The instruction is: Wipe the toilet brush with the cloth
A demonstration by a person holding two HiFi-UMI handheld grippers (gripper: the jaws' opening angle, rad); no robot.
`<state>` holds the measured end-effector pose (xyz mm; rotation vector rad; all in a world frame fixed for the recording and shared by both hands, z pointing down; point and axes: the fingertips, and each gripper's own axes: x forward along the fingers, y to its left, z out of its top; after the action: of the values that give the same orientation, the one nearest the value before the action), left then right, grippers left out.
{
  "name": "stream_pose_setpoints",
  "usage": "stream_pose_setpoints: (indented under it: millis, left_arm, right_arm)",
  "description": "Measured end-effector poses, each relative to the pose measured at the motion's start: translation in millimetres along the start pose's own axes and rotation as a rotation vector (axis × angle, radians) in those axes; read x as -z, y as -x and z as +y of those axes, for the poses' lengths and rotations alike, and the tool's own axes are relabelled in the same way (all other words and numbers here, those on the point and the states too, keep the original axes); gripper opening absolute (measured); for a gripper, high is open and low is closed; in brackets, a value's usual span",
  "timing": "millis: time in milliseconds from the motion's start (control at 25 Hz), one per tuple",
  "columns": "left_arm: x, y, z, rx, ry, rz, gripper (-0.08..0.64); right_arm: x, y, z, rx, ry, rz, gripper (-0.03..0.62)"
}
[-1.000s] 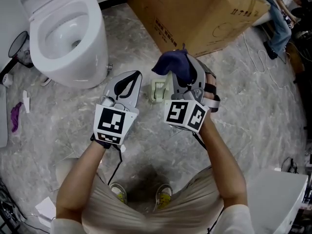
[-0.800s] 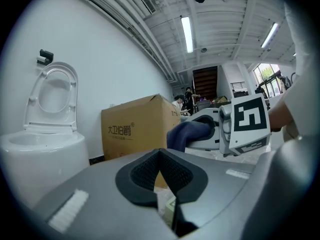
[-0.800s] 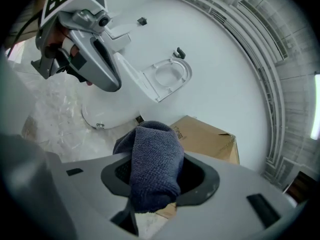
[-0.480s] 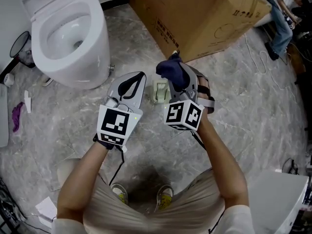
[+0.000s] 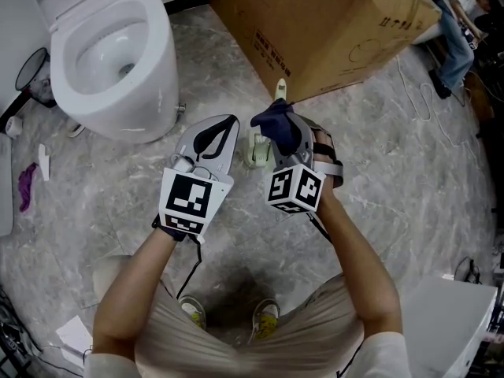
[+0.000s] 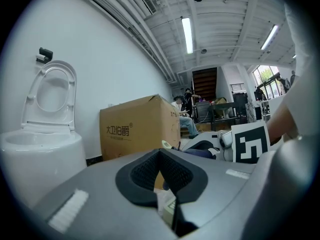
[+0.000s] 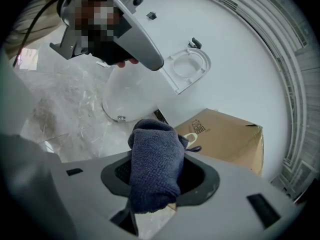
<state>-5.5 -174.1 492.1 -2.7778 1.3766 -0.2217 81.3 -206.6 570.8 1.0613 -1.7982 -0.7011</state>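
Right gripper (image 7: 161, 186) clamps the dark blue cloth (image 7: 154, 166), with the toilet brush (image 5: 279, 89) handle seemingly against it, just before the cardboard box (image 5: 331, 22). Left gripper (image 6: 160, 156) is pinched together on nothing.

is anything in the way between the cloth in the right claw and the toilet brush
Nothing visible is in the way. The cloth, clamped in the right claw, is right beside the toilet brush handle, which sticks up from its holder. The left claw is shut, off to one side.
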Motion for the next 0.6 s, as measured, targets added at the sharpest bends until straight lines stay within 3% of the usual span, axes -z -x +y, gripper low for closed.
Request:
stream_pose_setpoints:
  millis: [600]
  left_arm:
    - [3.6,-6.3,1.2,0.003,0.018,0.004,0.002]
  right_arm:
    - [23.7,-9.8,37.8,-0.103,0.053,0.051,0.19]
